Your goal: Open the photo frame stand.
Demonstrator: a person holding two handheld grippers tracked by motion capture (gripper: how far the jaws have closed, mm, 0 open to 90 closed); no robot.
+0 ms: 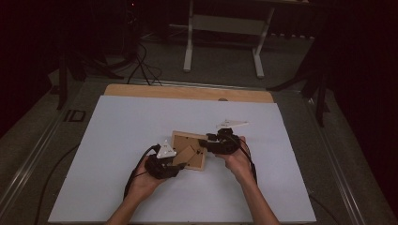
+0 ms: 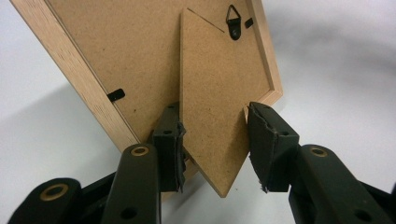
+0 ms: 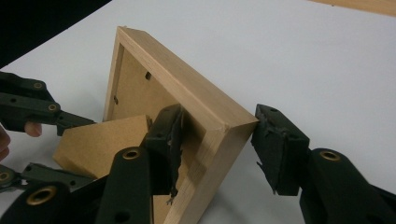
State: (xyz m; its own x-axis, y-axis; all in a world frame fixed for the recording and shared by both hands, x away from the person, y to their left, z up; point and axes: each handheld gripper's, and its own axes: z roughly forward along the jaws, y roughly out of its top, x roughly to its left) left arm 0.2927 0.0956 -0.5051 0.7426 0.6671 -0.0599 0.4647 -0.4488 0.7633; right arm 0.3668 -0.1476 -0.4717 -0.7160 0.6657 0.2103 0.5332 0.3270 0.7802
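A light wooden picture frame [image 1: 184, 140] lies near the middle of the white sheet with its back up [image 2: 130, 56]. A brown fibreboard stand [image 2: 212, 93] is swung out from that back. My left gripper [image 2: 212, 135] holds the stand's lower end, a pad on each edge, and it comes in from the frame's near left [image 1: 179, 164]. The right gripper view shows those jaws [image 3: 84, 149] on the stand [image 3: 102, 140]. My right gripper [image 3: 215, 135] straddles a corner of the frame [image 3: 187, 88], one pad inside the rim and the other just outside the corner. It sits at the frame's right [image 1: 206, 140].
The white sheet [image 1: 141, 187] covers a wooden table whose far edge [image 1: 187, 91] shows bare. Beyond it stand the white legs of another table [image 1: 187, 47], and cables [image 1: 141, 65] lie on the dark floor. A metal hanger tab [image 2: 233, 21] sits on the frame's back.
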